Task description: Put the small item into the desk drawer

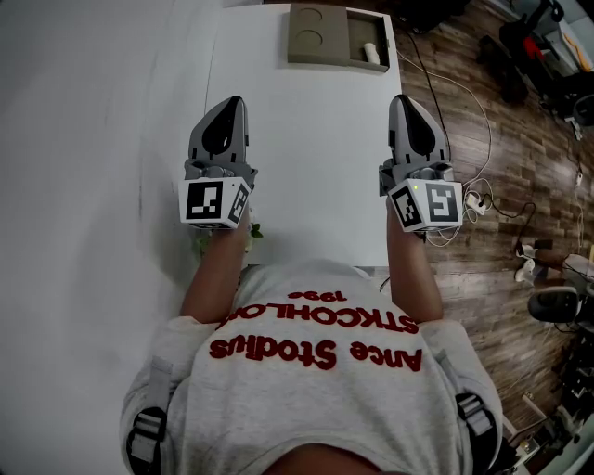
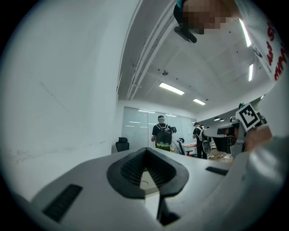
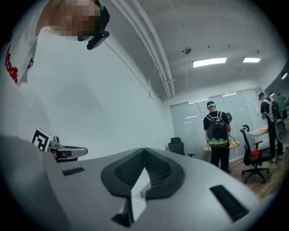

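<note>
Over the white desk (image 1: 306, 167) the left tongs (image 1: 232, 100) and right tongs (image 1: 401, 98) are both pressed together and empty, so reaching the grey box (image 1: 295, 19) far ahead without parting first could, I judge, merely nudge the item (image 1: 369, 51), a small pale roll lying in its right section, ahead of the right tongs.

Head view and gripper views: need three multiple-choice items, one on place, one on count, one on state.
1. The small white item lies: A in the tray's right compartment; B on the floor; C on a chair.
2. Round recesses in the tray: A one; B two; C five.
3. The right gripper is: A wide open; B shut on a cup; C shut, empty.
Answers: 1 A, right of the recesses; 2 B, two circles show; 3 C, jaws meet, nothing between.
</note>
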### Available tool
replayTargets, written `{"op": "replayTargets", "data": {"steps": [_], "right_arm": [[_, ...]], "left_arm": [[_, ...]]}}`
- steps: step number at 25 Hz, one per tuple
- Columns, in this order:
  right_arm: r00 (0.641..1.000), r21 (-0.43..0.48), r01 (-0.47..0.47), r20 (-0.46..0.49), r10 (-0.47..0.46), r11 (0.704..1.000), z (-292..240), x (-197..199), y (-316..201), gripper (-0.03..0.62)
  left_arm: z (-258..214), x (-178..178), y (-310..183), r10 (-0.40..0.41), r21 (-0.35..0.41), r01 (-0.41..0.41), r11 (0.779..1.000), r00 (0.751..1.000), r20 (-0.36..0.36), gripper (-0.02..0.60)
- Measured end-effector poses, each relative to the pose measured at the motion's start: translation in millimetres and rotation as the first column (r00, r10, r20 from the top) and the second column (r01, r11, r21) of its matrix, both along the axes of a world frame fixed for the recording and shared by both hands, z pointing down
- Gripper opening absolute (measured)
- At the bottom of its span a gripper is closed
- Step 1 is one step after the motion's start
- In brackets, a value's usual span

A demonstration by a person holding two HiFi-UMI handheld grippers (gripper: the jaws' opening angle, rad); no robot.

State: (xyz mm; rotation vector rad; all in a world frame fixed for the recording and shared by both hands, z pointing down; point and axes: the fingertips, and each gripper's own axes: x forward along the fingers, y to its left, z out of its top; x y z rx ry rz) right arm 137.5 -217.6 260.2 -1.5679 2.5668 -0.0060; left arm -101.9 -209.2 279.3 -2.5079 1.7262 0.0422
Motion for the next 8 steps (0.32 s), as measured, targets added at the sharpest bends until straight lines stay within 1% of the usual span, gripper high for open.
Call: {"op": "replayTargets", "data": {"steps": [8], "right_arm": [[1.0, -0.016, 0.007, 0.026, -0.006, 1.0, 8.2, -2.8, -2.4, 0.005]], "left_arm": [[4.5, -2.2, -0.4, -0.012, -0.013, 0.012, 1.0, 1.0, -0.005, 0.006]]}}
